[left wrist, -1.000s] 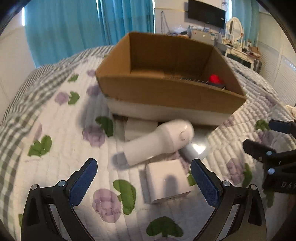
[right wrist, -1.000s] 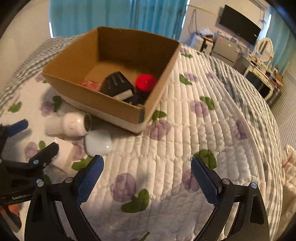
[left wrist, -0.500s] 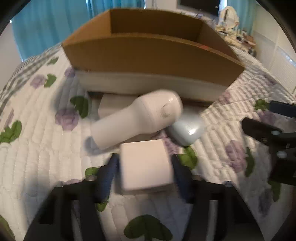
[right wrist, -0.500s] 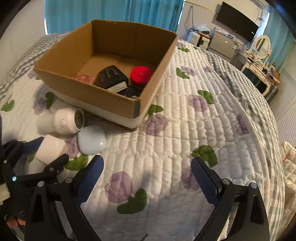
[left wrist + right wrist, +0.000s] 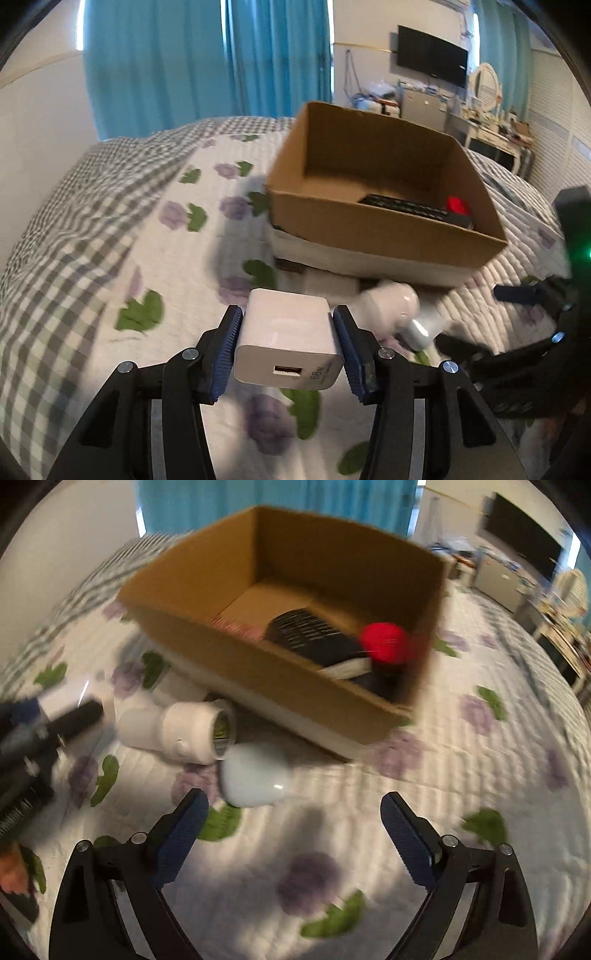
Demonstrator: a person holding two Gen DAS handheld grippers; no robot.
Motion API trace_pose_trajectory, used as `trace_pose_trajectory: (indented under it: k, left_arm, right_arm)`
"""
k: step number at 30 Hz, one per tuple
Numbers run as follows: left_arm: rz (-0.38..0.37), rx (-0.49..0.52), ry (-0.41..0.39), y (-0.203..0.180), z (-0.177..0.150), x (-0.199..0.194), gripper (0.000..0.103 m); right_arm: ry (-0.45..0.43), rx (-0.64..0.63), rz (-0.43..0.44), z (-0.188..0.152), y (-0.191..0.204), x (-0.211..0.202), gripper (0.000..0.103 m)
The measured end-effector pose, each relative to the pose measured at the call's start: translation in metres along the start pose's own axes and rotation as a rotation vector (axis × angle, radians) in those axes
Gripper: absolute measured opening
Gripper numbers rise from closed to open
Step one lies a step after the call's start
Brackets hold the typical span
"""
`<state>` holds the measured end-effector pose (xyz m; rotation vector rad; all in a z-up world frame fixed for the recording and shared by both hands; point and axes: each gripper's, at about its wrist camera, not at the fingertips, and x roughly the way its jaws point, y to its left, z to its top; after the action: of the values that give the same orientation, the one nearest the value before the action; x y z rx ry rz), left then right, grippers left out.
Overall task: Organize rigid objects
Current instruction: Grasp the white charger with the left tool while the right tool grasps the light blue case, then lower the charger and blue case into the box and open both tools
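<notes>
My left gripper (image 5: pixel 288 343) is shut on a white USB charger cube (image 5: pixel 286 345) and holds it above the quilt, in front of the open cardboard box (image 5: pixel 384 225). The box holds a black flat object (image 5: pixel 314 638) and a red round object (image 5: pixel 384 642). A white cylindrical device (image 5: pixel 181 733) and a pale blue rounded object (image 5: pixel 255 775) lie on the quilt beside the box. My right gripper (image 5: pixel 291 830) is open and empty, just in front of the pale blue object. The left gripper shows at the left edge of the right wrist view (image 5: pixel 40 723).
The floral quilt (image 5: pixel 443 794) covers the bed, with a checked blanket (image 5: pixel 74 206) to the left. Blue curtains, a wall TV and a dresser stand beyond the bed. Another white object lies partly under the box's front edge (image 5: pixel 332 284).
My left gripper closed on the white charger cube and lifted it off the quilt. My right gripper moved closer to the pale blue object and the box.
</notes>
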<state>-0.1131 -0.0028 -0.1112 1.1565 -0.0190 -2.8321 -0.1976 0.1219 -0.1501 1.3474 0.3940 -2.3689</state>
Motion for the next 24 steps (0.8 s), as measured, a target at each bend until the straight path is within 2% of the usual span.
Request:
trace_pose_trajectory:
  k: [7,11,12,14,19,24]
  left_arm:
    - [-0.013,-0.011,0.044,0.007,0.003,0.013,0.051]
    - [-0.021,0.002,0.048,0.001,0.000,0.012,0.051]
    - [-0.021,0.006,0.047,0.000,0.000,0.011,0.051]
    - [-0.020,0.010,0.048,-0.001,0.000,0.013,0.051]
    - [-0.012,0.029,0.045,-0.004,-0.001,0.012,0.052]
    - [-0.003,0.051,0.032,-0.012,0.001,0.003,0.052]
  right_arm:
    - [0.060,-0.069,-0.007,0.013,0.026,0.041,0.079]
    - [0.070,-0.060,-0.005,0.016,0.027,0.051,0.078]
    - [0.071,-0.054,0.003,0.016,0.026,0.051,0.074]
    - [0.063,-0.052,0.025,0.016,0.027,0.048,0.050]
    - [0.038,-0.046,0.008,0.011,0.028,0.036,0.050]
    - [-0.019,-0.047,-0.004,0.003,0.031,0.004,0.050]
